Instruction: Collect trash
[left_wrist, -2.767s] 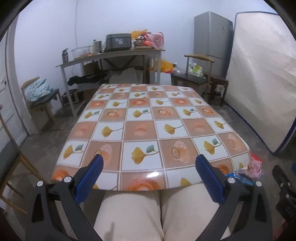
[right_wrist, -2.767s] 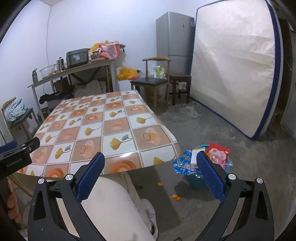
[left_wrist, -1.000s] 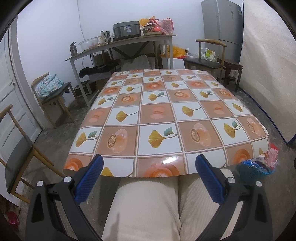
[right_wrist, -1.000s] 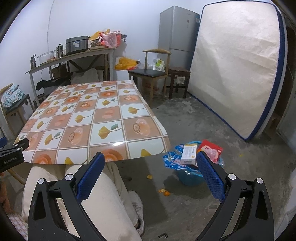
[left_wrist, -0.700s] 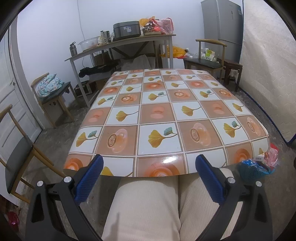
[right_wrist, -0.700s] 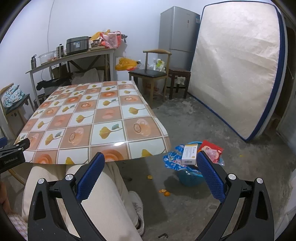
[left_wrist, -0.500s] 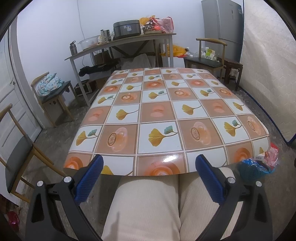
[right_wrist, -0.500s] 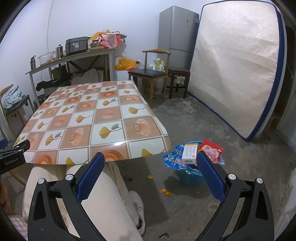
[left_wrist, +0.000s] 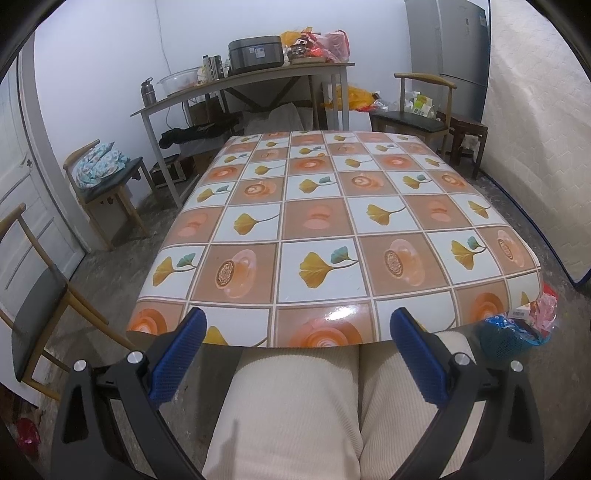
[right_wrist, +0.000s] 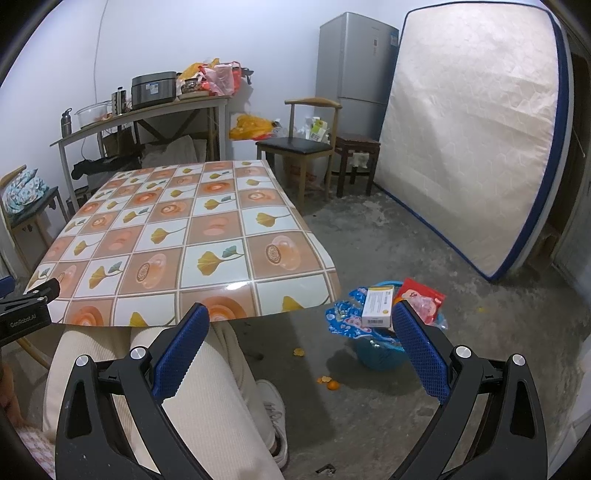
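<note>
A small blue bin stands on the floor right of the table, overfilled with a white-and-yellow box, a red packet and blue wrappers. It also shows in the left wrist view. Orange peel scraps lie on the floor near it. My left gripper is open and empty, held over the person's lap at the near edge of the table. My right gripper is open and empty, held to the right, above the floor.
The person's legs are under the table edge. Wooden chairs stand left. A long side table with a cooker, a chair, a fridge and a leaning mattress stand behind and right.
Both grippers rose slightly since 2.8 s ago and the views shifted; over the last second nothing has visibly moved. Both grippers stay open and empty.
</note>
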